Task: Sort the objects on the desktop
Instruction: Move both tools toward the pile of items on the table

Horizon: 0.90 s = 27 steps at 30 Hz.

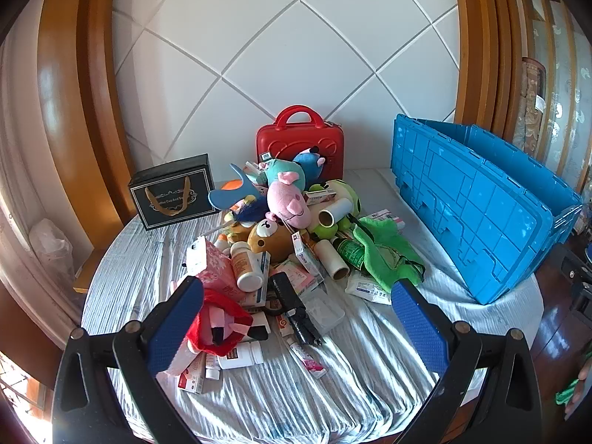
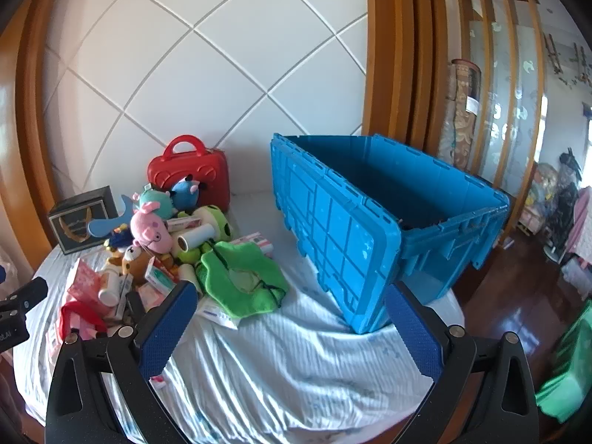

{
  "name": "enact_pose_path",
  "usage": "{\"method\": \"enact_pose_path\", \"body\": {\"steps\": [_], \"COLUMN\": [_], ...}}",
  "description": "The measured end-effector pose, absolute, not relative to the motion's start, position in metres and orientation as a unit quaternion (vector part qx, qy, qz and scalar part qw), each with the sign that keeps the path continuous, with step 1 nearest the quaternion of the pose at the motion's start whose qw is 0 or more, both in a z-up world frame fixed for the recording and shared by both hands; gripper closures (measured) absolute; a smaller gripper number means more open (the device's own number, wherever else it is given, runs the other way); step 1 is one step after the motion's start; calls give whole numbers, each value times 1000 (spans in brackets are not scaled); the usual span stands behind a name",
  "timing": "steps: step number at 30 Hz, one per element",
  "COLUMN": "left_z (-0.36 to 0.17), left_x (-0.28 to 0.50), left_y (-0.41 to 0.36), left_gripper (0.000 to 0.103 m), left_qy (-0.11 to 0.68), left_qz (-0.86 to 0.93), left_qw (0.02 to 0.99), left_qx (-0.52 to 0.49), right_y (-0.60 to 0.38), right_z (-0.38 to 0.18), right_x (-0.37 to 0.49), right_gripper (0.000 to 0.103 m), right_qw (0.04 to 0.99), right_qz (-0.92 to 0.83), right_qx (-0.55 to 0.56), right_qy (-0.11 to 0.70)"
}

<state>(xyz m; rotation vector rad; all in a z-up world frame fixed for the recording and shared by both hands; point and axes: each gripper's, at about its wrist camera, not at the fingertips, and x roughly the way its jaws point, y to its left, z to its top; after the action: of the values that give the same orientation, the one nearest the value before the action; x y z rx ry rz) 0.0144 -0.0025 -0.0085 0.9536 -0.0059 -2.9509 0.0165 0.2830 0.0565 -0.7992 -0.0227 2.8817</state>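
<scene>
A heap of plush toys, bottles, boxes and tubes lies mid-table: a pink pig plush (image 1: 288, 199), a brown bear plush (image 1: 268, 238), a green cloth (image 1: 384, 251), a red plush item (image 1: 222, 323), a white pill bottle (image 1: 246, 264). A big blue crate (image 1: 477, 199) stands at the right, its top open (image 2: 392, 199). My left gripper (image 1: 296, 318) is open and empty, hovering over the near side of the heap. My right gripper (image 2: 288, 318) is open and empty, above the cloth-covered table between the heap and the crate.
A red carry case (image 1: 299, 144) and a black gift bag (image 1: 172, 194) stand at the back against the white padded wall. The round table has a striped pale cloth (image 1: 333, 388). A wooden floor (image 2: 518, 310) lies to the right.
</scene>
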Motion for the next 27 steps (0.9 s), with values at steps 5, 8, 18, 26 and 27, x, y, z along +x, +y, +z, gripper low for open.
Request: {"method": "enact_pose_path", "body": {"steps": [5, 8, 18, 26, 27], "left_z": [-10, -14, -56, -151, -164], "left_x": [18, 19, 27, 35, 35], "left_y": [-6, -16, -108, -164, -169], "left_gripper": [0, 0, 0, 1, 2], "left_qy": [-1, 12, 38, 46, 51], "left_qz": [-951, -949, -929, -880, -874], "left_qw": [25, 26, 108, 151, 150], "left_qx": [308, 314, 351, 447, 459], "right_y": [279, 274, 219, 142, 135], "right_z": [56, 55, 21, -63, -74], "right_x": [15, 13, -19, -53, -56], "right_gripper": [0, 0, 0, 0, 0], "right_qw": [67, 57, -62, -148, -151], "right_qz": [961, 962, 949, 899, 893], "right_qx": [-268, -269, -307, -403, -414], "right_qy": [-10, -10, -31, -87, -89]}}
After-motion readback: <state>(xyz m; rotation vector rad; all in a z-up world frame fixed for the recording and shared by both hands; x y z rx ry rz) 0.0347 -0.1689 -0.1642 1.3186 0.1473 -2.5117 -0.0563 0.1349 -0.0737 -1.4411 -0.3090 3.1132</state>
